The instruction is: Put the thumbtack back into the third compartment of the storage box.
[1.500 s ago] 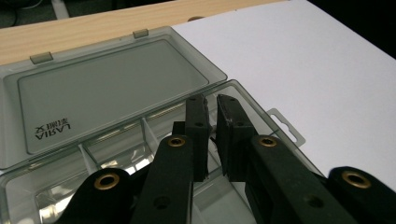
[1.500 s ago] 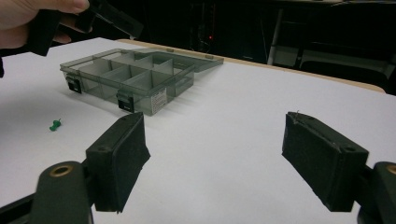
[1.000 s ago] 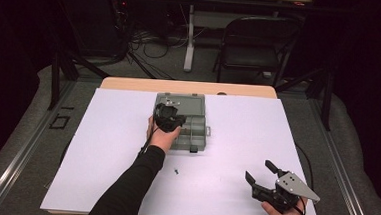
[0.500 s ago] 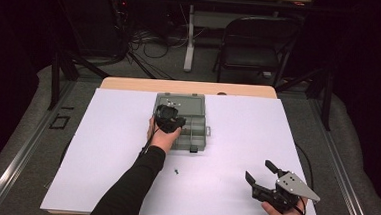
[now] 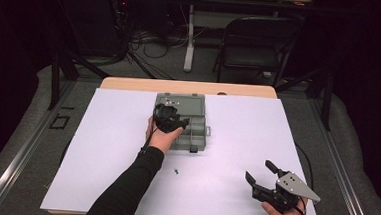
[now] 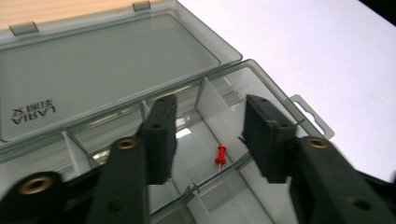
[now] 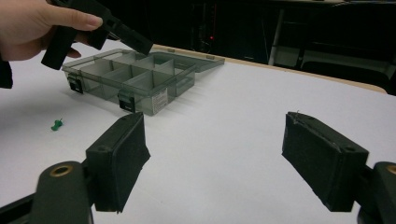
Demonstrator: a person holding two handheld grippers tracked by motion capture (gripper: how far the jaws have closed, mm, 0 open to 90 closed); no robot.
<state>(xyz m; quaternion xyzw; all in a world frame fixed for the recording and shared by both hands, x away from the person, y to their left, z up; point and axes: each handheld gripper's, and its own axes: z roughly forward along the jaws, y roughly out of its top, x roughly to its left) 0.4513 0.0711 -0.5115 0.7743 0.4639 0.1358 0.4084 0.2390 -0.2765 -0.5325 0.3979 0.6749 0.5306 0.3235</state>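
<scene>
One red pushpin now sits in the organizer box; left gripper jaws just opened, probably dropping it. Right gripper hangs wide open.

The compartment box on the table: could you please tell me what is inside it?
One red pushpin lies in a compartment of the open box, loose beneath the just-opened left gripper. Its fingers cover parts of neighbouring compartments.

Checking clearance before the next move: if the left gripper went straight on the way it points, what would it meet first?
Probably the floor of the clear grey plastic compartment box, right by the red pushpin lying there. The left gripper has just been opening its jaws, nothing pressed between them. Depth is uncertain.
</scene>
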